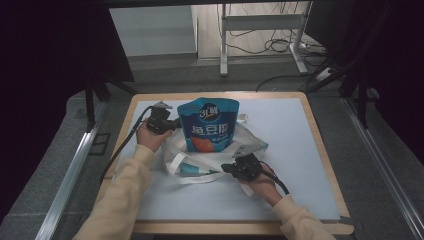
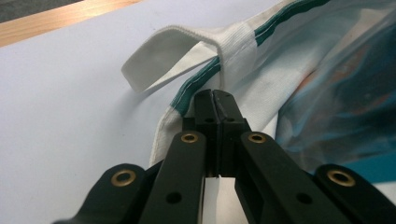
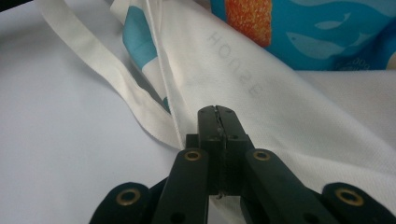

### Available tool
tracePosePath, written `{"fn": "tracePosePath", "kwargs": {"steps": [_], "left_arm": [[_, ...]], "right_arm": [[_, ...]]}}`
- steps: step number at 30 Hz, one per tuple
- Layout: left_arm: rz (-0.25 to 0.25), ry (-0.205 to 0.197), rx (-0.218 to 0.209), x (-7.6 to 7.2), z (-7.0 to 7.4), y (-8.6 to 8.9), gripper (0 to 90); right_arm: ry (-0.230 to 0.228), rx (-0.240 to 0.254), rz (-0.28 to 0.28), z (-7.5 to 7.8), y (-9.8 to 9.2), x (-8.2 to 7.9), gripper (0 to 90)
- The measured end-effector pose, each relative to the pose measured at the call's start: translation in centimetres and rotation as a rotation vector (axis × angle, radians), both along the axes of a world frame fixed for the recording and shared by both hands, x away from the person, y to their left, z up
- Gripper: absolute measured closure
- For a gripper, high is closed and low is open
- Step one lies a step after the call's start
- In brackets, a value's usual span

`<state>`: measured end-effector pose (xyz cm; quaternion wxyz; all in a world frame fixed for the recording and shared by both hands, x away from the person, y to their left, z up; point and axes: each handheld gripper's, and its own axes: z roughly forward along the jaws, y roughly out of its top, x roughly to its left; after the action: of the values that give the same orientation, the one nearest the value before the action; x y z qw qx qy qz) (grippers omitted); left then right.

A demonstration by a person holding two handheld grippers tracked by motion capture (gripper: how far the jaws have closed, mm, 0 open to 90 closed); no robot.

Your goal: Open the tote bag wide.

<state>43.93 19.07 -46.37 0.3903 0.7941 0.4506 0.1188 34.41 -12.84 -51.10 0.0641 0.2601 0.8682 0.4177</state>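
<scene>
The white tote bag [image 1: 215, 150] lay slumped on the tabletop [image 1: 295, 150] between both hands, the blue snack pouch [image 1: 210, 125] standing half inside its mouth, while the left gripper [image 1: 172, 123] and right gripper [image 1: 226, 169] each pinched opposite rim edges, jaws pressed together on fabric.

White tote bag [image 1: 210, 155], blue-orange snack pouch [image 1: 210, 125], black tongs [image 2: 213, 100]

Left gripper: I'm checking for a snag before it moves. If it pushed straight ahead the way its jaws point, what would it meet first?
The left gripper has its jaws together, seemingly pinching the white tote bag at its green-striped edge. Straight ahead it meets that cloth first, the blue snack pouch just past it; depth is unclear.
</scene>
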Motion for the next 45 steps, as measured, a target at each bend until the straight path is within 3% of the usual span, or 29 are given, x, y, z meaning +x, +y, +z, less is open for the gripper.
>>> {"fn": "tracePosePath", "kwargs": {"steps": [8,12,19,21,27,32,41,45], "left_arm": [[-0.004,0.026,0.006,1.1,-0.4,-0.2,90.0],[-0.007,0.013,-0.005,0.7,-0.4,-0.1,90.0],[-0.039,-0.054,-0.031,-2.0,0.9,0.7,90.0],[-0.055,-0.083,-0.061,-3.5,1.6,1.2,90.0],[-0.078,-0.104,-0.082,-6.0,2.2,1.8,90.0],[-0.116,-0.132,-0.104,-8.5,2.1,1.6,90.0],[-0.177,-0.070,-0.083,-9.8,0.1,0.4,90.0],[-0.189,-0.051,-0.071,-10.0,-0.8,0.3,90.0]], "right_arm": [[0.000,-0.001,0.002,-0.9,0.0,-0.4,89.1],[-0.002,0.002,-0.003,-0.8,0.0,-0.4,89.0],[-0.060,0.062,-0.043,2.3,-1.4,-0.1,88.9],[-0.085,0.088,-0.077,3.9,-2.6,0.4,88.9],[-0.123,0.093,-0.123,6.0,-3.8,1.4,88.9],[-0.145,0.078,-0.181,7.4,-4.6,3.7,88.9],[-0.141,0.052,-0.215,8.1,-3.7,6.7,88.9],[-0.115,0.035,-0.218,8.1,-3.2,8.0,88.9]]}}
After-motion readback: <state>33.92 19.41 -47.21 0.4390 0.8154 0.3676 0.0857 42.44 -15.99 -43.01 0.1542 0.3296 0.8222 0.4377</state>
